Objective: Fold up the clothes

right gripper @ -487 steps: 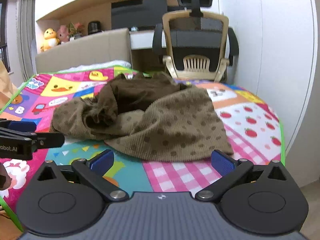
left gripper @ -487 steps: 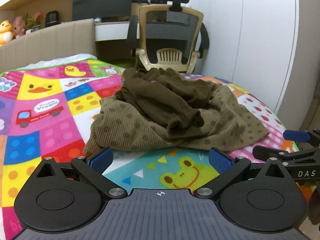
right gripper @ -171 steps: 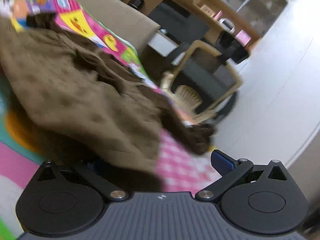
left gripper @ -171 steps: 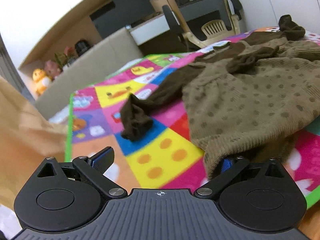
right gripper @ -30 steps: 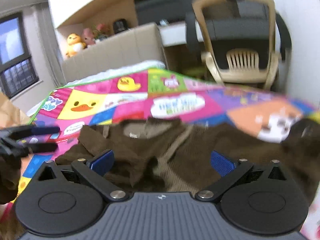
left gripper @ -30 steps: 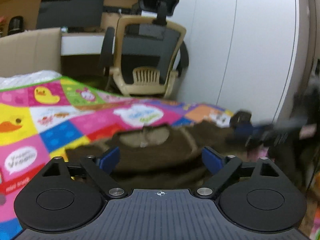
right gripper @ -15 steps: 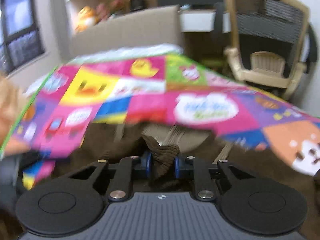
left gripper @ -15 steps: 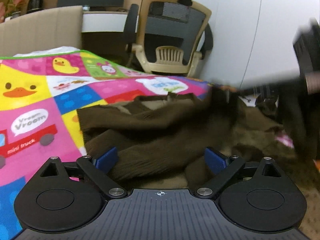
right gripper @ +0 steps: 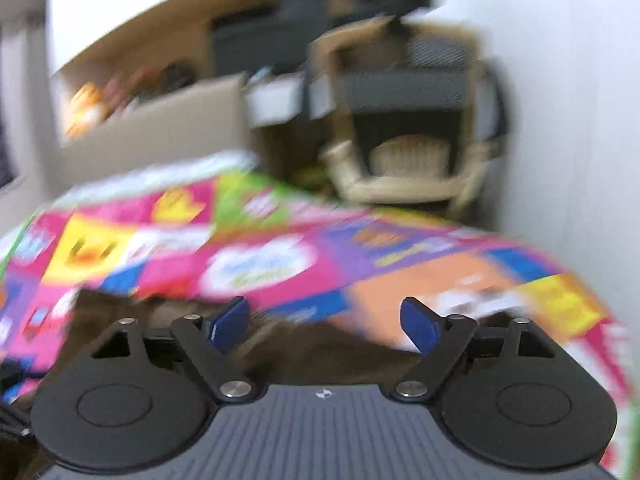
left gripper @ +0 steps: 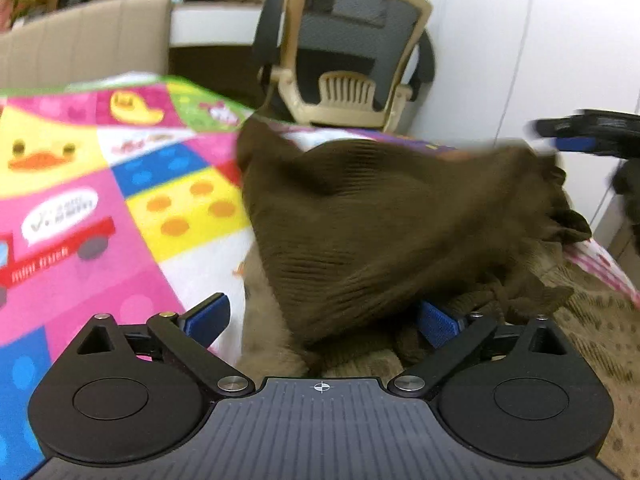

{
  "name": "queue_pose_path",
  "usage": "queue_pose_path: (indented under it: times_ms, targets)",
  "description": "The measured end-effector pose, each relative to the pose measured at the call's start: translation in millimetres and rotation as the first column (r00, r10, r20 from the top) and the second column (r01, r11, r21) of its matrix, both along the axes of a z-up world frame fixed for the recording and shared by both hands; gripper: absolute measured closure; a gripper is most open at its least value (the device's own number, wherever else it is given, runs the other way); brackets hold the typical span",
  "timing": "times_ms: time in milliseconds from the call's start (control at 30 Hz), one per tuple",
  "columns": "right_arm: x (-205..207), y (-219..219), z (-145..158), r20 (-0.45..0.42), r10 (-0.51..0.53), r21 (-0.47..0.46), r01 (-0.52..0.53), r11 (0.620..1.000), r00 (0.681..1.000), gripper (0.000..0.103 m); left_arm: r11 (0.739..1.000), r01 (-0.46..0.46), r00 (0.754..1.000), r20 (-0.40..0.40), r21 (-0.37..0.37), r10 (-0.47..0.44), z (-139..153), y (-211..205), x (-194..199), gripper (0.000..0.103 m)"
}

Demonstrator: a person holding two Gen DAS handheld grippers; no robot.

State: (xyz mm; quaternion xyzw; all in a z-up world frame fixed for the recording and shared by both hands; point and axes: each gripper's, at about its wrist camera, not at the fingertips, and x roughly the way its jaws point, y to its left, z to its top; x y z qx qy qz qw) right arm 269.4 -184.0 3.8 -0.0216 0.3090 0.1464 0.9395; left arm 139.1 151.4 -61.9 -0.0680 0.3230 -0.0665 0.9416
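A dark brown knit top (left gripper: 360, 216) lies draped in a raised fold over the colourful bedspread (left gripper: 80, 208), blurred by motion. Part of it runs down between the fingers of my left gripper (left gripper: 320, 320), which stands open with its blue pads wide apart. A tan dotted garment (left gripper: 592, 320) lies under and to the right of the top. My right gripper (left gripper: 588, 132) shows at the far right by the top's edge. In the blurred right wrist view the right gripper (right gripper: 324, 322) is open, with dark brown fabric (right gripper: 320, 356) just below its fingers.
A beige office chair (left gripper: 348, 60) stands past the bed's far end, against a desk. A padded beige headboard (left gripper: 80, 40) runs along the far left. White wardrobe doors (left gripper: 540, 40) close off the right side. A yellow plush toy (right gripper: 84, 108) sits on the shelf.
My right gripper, shut on a fold of the dark brown top half a second ago, is now open and off it. The top has swung across to the right.
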Motion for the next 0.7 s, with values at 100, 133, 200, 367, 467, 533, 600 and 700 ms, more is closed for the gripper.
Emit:
queue_pose_path:
  times_ms: [100, 133, 200, 367, 467, 533, 600, 700]
  targets:
    - [-6, -32, 4, 0.021, -0.066, 0.039, 0.065, 0.997, 0.998, 0.019, 0.999, -0.018, 1.0, -0.001, -0.047, 0.017, -1, 8, 0, 0.002]
    - [-7, -42, 5, 0.027, -0.089, 0.052, 0.087, 0.995, 0.996, 0.019, 0.999, -0.019, 1.0, 0.0, -0.047, 0.019, -1, 9, 0, 0.002]
    - [-11, -64, 8, 0.039, -0.133, 0.078, 0.13, 0.988, 0.99, 0.019, 0.999, -0.022, 1.0, 0.0, -0.042, 0.022, -1, 8, 0, 0.002]
    - [-29, -69, 16, 0.086, -0.081, 0.08, 0.074, 0.994, 0.993, 0.02, 0.999, -0.039, 0.999, -0.001, -0.038, 0.039, -1, 8, 0, 0.002]
    - [-34, -11, 14, -0.018, 0.16, 0.077, -0.158, 0.984, 0.987, 0.022, 0.998, -0.048, 0.999, 0.0, -0.029, 0.048, -1, 7, 0, 0.002]
    - [-35, 19, 0, -0.103, 0.247, 0.037, -0.244, 0.969, 0.964, 0.022, 0.998, -0.066, 0.998, 0.005, -0.022, 0.066, -1, 8, -2, 0.002]
    - [-39, 37, -13, -0.157, 0.27, -0.012, -0.275, 0.961, 0.95, 0.038, 0.996, -0.08, 0.997, 0.016, -0.027, 0.08, 0, 9, -5, 0.002]
    - [-39, 47, -22, -0.214, 0.266, 0.044, -0.263, 0.964, 0.94, 0.076, 0.995, -0.09, 0.996, 0.02, -0.035, 0.091, 0, 11, -6, 0.001]
